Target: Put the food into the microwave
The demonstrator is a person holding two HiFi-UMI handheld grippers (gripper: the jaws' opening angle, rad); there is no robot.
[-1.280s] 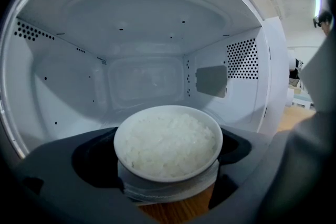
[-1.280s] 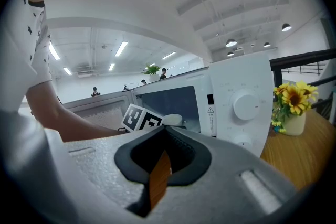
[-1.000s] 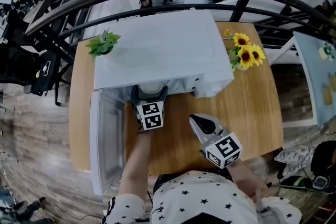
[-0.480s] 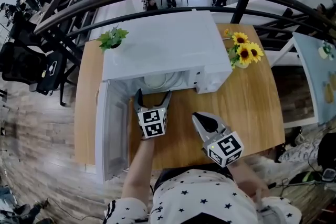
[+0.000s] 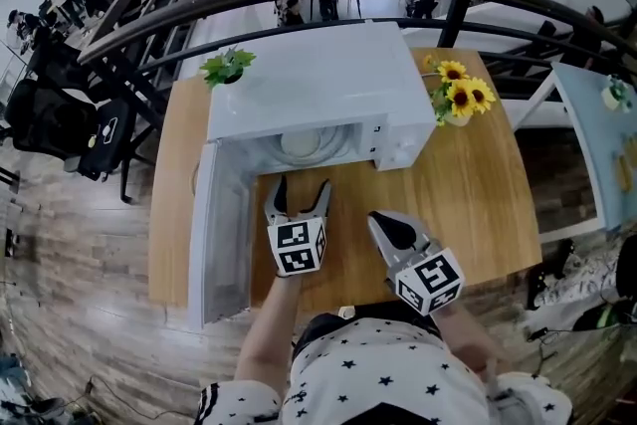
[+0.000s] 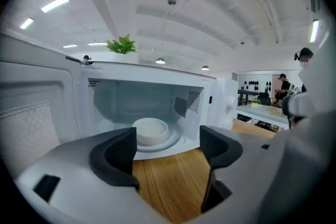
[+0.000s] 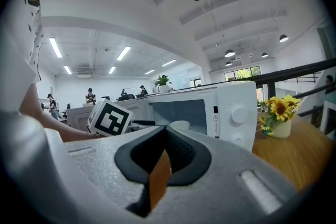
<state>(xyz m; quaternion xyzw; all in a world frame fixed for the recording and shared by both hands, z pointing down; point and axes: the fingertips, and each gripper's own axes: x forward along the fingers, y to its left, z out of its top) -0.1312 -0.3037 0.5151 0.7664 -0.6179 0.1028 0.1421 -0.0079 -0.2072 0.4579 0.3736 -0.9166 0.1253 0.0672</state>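
White box-shaped microwave oven [image 5: 317,80] is sitting at upper centre of the head view on a wooden desk [image 5: 483,199], its door [image 5: 214,234] hanging open toward the lower left. Round white bowl [image 6: 150,130] is resting on the glass turntable [image 6: 174,141] inside the cavity. Left claw [image 5: 301,189] is hovering just in front of the opening, its jaws well apart and closing with nothing between them. Right claw [image 5: 381,221] is hanging to its right over the desk, jaws pressed together and gripping nothing. Vase of yellow sunflowers [image 5: 458,100] is standing beside the microwave's right side.

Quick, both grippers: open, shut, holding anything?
Left gripper: open, jaws closing, nothing between them; the bowl sits in the microwave.
Right gripper: shut, empty.
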